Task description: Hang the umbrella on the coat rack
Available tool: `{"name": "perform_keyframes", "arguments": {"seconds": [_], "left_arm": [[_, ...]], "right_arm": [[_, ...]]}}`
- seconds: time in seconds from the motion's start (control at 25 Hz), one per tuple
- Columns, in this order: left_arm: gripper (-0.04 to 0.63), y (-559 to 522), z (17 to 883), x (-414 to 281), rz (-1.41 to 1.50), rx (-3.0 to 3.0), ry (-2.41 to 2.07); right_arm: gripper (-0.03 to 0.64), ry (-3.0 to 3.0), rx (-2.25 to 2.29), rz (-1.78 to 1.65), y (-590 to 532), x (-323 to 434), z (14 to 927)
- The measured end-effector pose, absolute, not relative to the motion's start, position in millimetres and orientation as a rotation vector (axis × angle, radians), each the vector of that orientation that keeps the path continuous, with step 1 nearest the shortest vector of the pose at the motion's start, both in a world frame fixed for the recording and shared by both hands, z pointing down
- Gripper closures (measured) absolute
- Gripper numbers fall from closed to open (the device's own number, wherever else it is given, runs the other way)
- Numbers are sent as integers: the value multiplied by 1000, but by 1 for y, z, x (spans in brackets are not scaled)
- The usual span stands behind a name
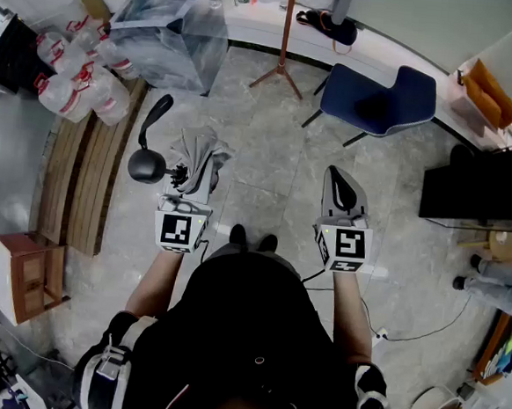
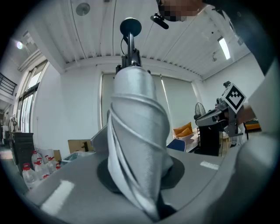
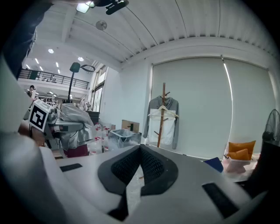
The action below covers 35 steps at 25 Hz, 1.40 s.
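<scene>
My left gripper point(image 1: 190, 185) is shut on a folded grey umbrella point(image 1: 200, 153). Its black handle point(image 1: 145, 164) and strap stick out to the left. In the left gripper view the umbrella's point(image 2: 136, 144) wrapped fabric stands upright between the jaws, with the black handle point(image 2: 130, 27) at the top. My right gripper point(image 1: 340, 178) is held beside it with nothing in it; in the right gripper view its point(image 3: 140, 152) black pads meet at the tips. The wooden coat rack point(image 1: 285, 43) stands ahead on the stone floor. The right gripper view shows the coat rack point(image 3: 162, 114) carrying a grey and white garment.
A blue chair point(image 1: 381, 98) stands right of the rack. A clear plastic bin point(image 1: 171, 27) and packs of water bottles point(image 1: 76, 75) lie at the far left, beside a wooden bench point(image 1: 89, 173). A black cabinet point(image 1: 478, 186) is at the right. A cable point(image 1: 423, 327) crosses the floor.
</scene>
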<state>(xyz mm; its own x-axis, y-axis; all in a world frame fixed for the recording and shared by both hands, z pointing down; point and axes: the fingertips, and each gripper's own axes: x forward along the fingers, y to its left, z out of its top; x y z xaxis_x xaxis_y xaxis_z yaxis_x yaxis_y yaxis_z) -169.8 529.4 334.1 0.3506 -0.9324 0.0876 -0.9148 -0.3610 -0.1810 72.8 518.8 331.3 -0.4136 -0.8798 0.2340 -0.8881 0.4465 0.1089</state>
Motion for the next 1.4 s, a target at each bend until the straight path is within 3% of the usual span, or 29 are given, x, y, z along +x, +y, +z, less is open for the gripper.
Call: {"name": "perform_keyframes", "arguments": {"seconds": [1.4], "left_arm": [[540, 520, 336, -136, -264, -2569, 1604]], "right_arm": [[617, -2435, 1532, 41, 523, 96, 334]]}}
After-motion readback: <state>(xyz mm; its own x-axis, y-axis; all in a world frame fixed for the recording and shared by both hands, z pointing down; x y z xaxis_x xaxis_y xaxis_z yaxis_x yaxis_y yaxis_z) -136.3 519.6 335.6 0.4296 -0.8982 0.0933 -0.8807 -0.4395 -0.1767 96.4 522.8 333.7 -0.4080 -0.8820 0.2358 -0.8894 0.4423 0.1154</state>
